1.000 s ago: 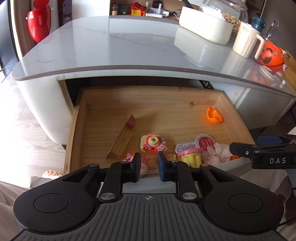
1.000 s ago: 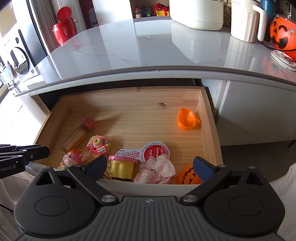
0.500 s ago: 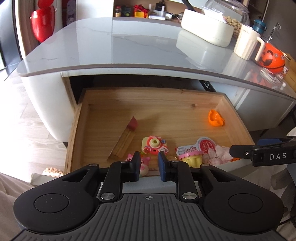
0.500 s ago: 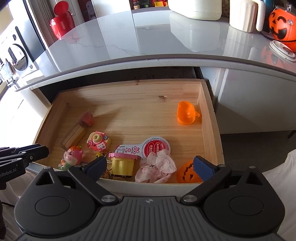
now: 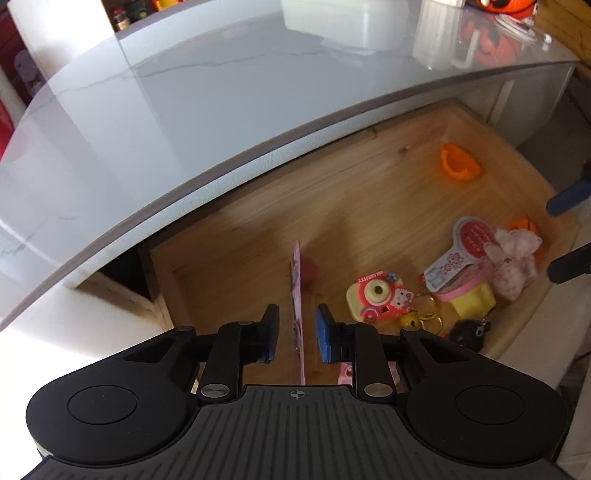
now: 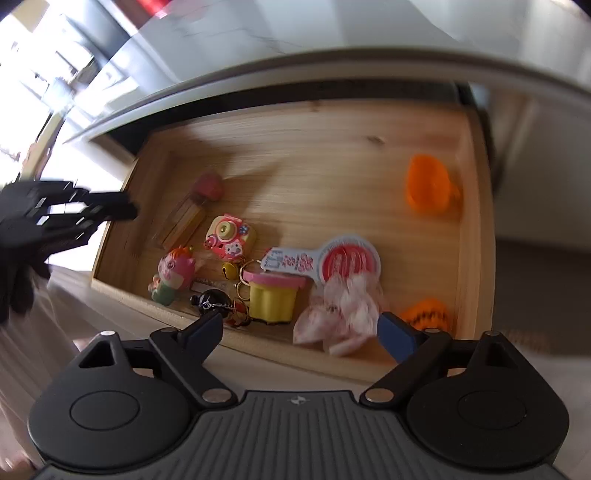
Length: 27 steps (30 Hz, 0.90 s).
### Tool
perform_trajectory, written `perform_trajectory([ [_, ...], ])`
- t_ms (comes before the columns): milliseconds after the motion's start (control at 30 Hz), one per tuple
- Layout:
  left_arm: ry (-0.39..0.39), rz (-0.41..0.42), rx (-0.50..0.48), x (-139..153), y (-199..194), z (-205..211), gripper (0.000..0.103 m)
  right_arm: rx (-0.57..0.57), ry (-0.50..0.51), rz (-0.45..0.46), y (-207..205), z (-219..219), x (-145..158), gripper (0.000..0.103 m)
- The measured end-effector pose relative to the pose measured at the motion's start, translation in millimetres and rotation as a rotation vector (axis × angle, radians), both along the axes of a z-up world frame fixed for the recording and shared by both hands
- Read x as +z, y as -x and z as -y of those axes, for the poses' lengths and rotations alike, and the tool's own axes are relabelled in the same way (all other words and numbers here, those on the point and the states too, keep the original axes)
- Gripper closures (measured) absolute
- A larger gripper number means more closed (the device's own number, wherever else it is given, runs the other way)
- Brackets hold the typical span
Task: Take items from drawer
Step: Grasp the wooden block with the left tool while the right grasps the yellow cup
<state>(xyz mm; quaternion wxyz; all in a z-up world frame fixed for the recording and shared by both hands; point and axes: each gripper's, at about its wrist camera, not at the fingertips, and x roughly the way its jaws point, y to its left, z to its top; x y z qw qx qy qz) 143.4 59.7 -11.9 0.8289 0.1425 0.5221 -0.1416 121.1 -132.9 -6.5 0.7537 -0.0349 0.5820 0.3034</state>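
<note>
The wooden drawer (image 6: 332,147) stands pulled out under the counter. It holds a clear stick box with a red cap (image 6: 184,218), a pink toy camera (image 6: 229,236), a small doll (image 6: 171,273), a black ball keychain (image 6: 212,301), a yellow tub with a pink lid (image 6: 273,299), a pink scrunchie (image 6: 343,306), a round red tag (image 6: 347,258), an orange cup (image 6: 428,186) and an orange pumpkin (image 6: 424,317). My left gripper (image 5: 297,334) hovers over the stick box (image 5: 298,295), narrowly open with the pads clear of it. My right gripper (image 6: 301,328) is wide open above the drawer's front edge, over the tub and scrunchie.
The grey countertop (image 5: 221,92) overhangs the back of the drawer. Orange pumpkin items (image 5: 495,7) sit at its far right. A dark-gloved hand (image 6: 14,280) holds the left gripper beyond the drawer's left wall. The rear half of the drawer floor is bare wood.
Both grippers have dropped closer to the drawer and tilted down into it. The left one has swung left over the stick box. Neither jaw opening has changed.
</note>
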Motion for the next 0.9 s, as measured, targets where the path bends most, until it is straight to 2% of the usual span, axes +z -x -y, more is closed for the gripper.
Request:
perform_trajectory([
  [100,0.029,-0.074,-0.045,-16,-21,7,0.074,0.133,0.036,0.158,0,-15,20,0.013],
  [200,-0.058,-0.132,-0.072,-41,-35,13,0.077,0.289,0.041,0.311,3,-29,42,0.013],
  [233,-0.069,-0.144,-0.085,-48,-37,14,0.072,0.348,0.032,0.351,4,-34,47,0.013],
  [267,-0.042,-0.156,-0.097,-52,-39,15,0.064,0.396,0.028,0.376,3,-40,49,0.013],
  [333,-0.025,-0.224,-0.086,-63,-45,15,0.065,0.471,0.025,0.393,-1,-53,47,0.013],
  [400,-0.019,-0.315,-0.07,-77,-49,13,0.064,0.534,0.027,0.335,-13,-68,36,0.013],
  [433,-0.017,-0.327,-0.056,-79,-49,11,0.064,0.55,0.025,0.284,-20,-75,28,0.013],
  [500,0.005,-0.312,-0.047,-74,-46,8,0.074,0.553,0.029,0.166,-35,-86,11,0.013],
  [600,0.011,-0.267,-0.086,-63,-31,6,0.077,0.522,0.087,0.018,-48,-97,-14,0.016],
  [667,0.035,-0.228,-0.11,-52,-20,4,0.077,0.532,0.139,-0.023,-50,-101,-22,0.021],
  [800,0.121,-0.148,-0.103,-22,-7,-10,0.077,0.569,0.212,-0.069,-49,-111,-28,0.024],
  [900,0.173,-0.125,-0.122,-6,-7,-17,0.077,0.615,0.294,-0.1,-43,-120,-40,0.042],
])
